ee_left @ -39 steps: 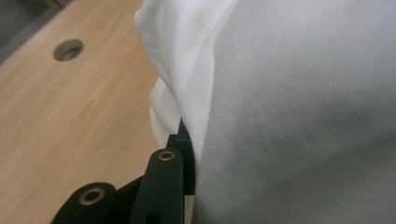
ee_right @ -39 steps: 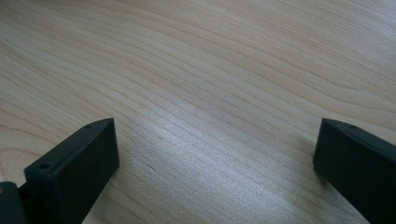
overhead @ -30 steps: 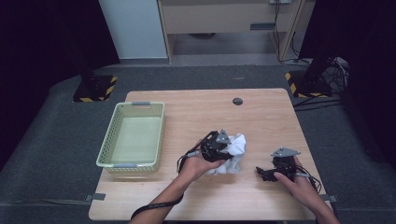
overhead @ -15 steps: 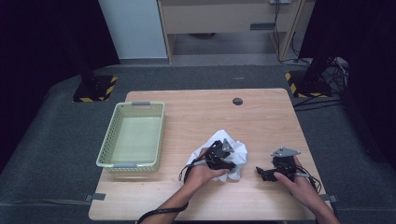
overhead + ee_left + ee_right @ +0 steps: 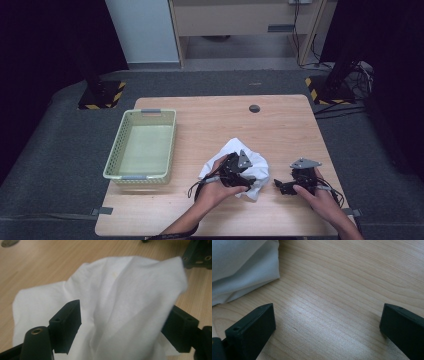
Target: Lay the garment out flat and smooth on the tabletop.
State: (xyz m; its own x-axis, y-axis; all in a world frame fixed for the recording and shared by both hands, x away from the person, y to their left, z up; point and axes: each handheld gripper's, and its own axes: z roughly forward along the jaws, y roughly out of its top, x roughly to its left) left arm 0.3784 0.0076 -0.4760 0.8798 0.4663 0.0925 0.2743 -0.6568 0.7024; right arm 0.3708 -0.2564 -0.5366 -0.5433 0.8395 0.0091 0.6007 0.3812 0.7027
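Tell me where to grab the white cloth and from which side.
Grip the raised fold of the cloth, the ridge that stands up between the open jaws of the left tool. It bunches high there, while the edges lie flat on the table and give less to pinch. Come from above along the fold, probably from the person's side, where the left tool is.

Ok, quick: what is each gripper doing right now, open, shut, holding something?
Left gripper: jaws have just been opening, white cloth loose between them.
Right gripper: open over bare table.
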